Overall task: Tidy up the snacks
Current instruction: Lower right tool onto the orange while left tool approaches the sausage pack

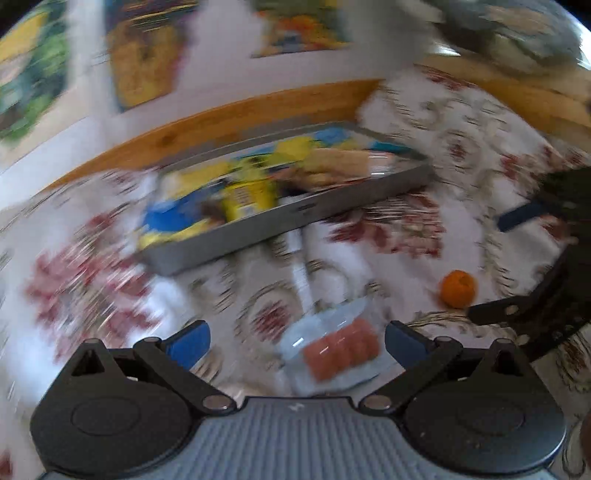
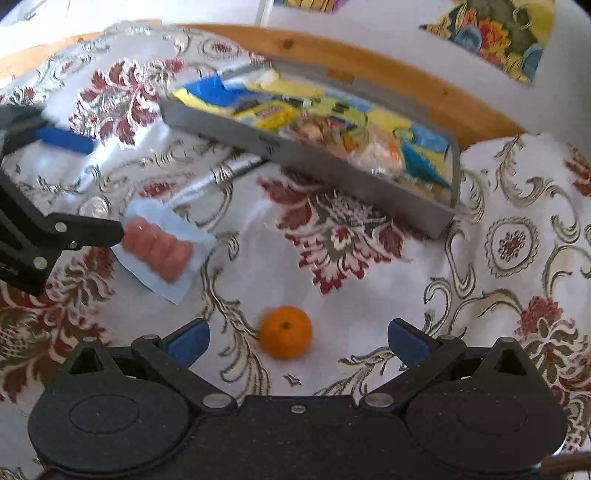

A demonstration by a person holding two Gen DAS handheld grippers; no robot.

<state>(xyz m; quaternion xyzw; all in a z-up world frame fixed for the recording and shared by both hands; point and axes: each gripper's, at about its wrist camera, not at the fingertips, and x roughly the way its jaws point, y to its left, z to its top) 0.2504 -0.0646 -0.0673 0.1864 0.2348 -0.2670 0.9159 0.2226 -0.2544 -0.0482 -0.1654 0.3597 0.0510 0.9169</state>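
A clear pack of pink sausages point(image 1: 338, 354) point(image 2: 159, 247) lies on the flowered tablecloth. My left gripper point(image 1: 297, 343) point(image 2: 107, 188) is open with the pack between its blue fingers; its lower finger tip is at the pack's end. A small orange point(image 2: 285, 331) point(image 1: 458, 288) sits on the cloth between the open fingers of my right gripper point(image 2: 297, 341) point(image 1: 484, 268), with no contact visible. Behind both stands a grey tray point(image 2: 306, 158) point(image 1: 303, 212) filled with yellow and blue snack packets. The left wrist view is blurred.
A silvery stick-like thing point(image 2: 218, 177) lies on the cloth between the tray and the sausage pack. The wooden table edge point(image 2: 369, 62) runs just behind the tray, with a white wall and colourful pictures point(image 2: 498, 33) beyond.
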